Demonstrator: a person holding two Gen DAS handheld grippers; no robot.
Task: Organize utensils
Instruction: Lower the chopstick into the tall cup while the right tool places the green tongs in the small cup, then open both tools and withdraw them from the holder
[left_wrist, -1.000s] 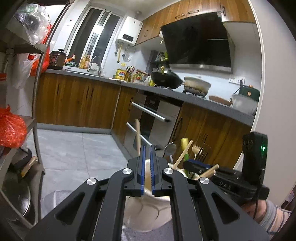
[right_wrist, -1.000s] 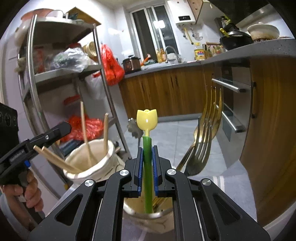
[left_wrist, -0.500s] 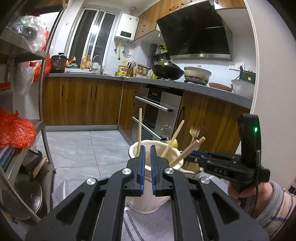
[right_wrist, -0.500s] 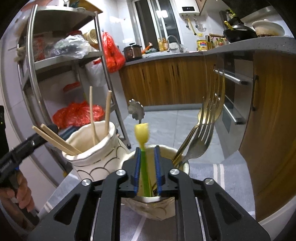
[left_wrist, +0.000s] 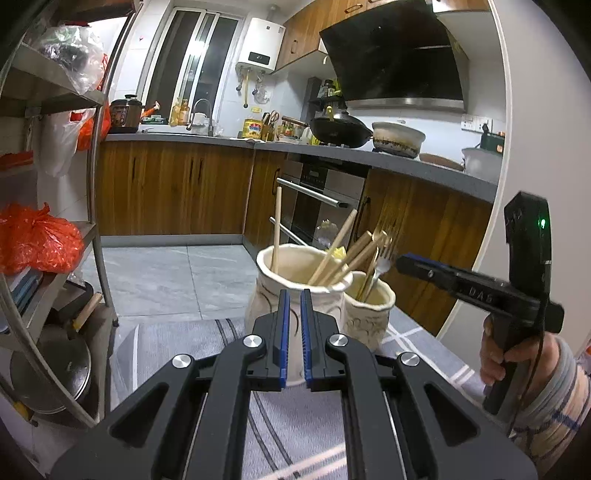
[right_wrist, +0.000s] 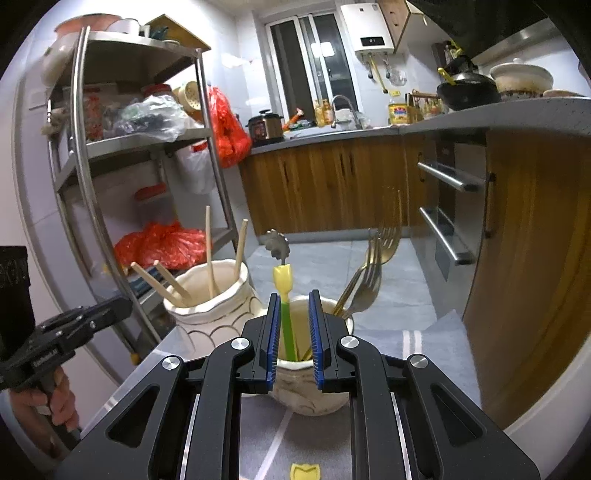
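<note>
**Ceramic pots crowded, green spoon just freed**

Ceramic is what I am worrying about most: the big pot (right_wrist: 210, 295) and the small pot (right_wrist: 314, 384) are standing just beside each other on the grey mat (left_wrist: 177, 343), and both are top-heavy with sticking-out handles. A careless swing of either hand could be catching the chopsticks (left_wrist: 334, 251) leaning out of the big pot, or the forks (right_wrist: 369, 273) fanning from the small one, and tipping a pot over.

My right tongs (right_wrist: 292, 332) are standing apart, the pads on either side of the green spoon (right_wrist: 286, 317) without pressing it. The spoon is resting in the small pot, leaning left; if I am pulling back crookedly, a pad could be hooking its yellow tulip top and dragging it out again.

My left tongs (left_wrist: 292, 339) are pressed together on nothing, pointing slightly downward at the big pot. My right hand (left_wrist: 498, 354) is gripping its handle off to the side, tongs angled gently down.
</note>
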